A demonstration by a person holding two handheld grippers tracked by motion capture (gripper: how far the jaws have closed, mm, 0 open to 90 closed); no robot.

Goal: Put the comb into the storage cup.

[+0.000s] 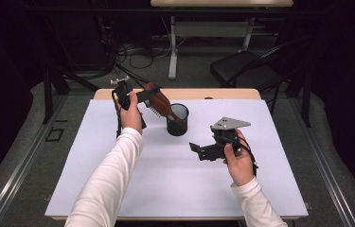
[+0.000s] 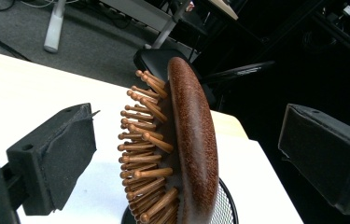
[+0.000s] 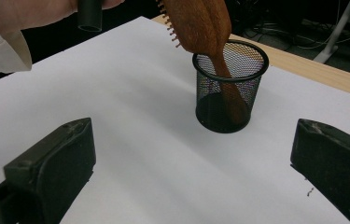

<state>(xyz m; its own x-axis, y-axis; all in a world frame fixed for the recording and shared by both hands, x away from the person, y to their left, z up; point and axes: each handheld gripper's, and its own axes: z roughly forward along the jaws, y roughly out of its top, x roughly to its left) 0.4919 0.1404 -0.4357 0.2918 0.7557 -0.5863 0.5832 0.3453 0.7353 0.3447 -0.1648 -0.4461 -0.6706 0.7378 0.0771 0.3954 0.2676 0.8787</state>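
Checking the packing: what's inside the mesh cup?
The brush stands handle-down in the cup, its handle reaching the bottom and its bristled head sticking out above the rim. Nothing else shows through the mesh.

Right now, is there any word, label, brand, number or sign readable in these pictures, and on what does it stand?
None can be read.
The wooden hairbrush shows plain grain, with no brand mark on its back.
The black mesh cup bears no label.
The white table top is unprinted.
The left gripper and the right gripper show no lettering on their pads or on the grey plate.
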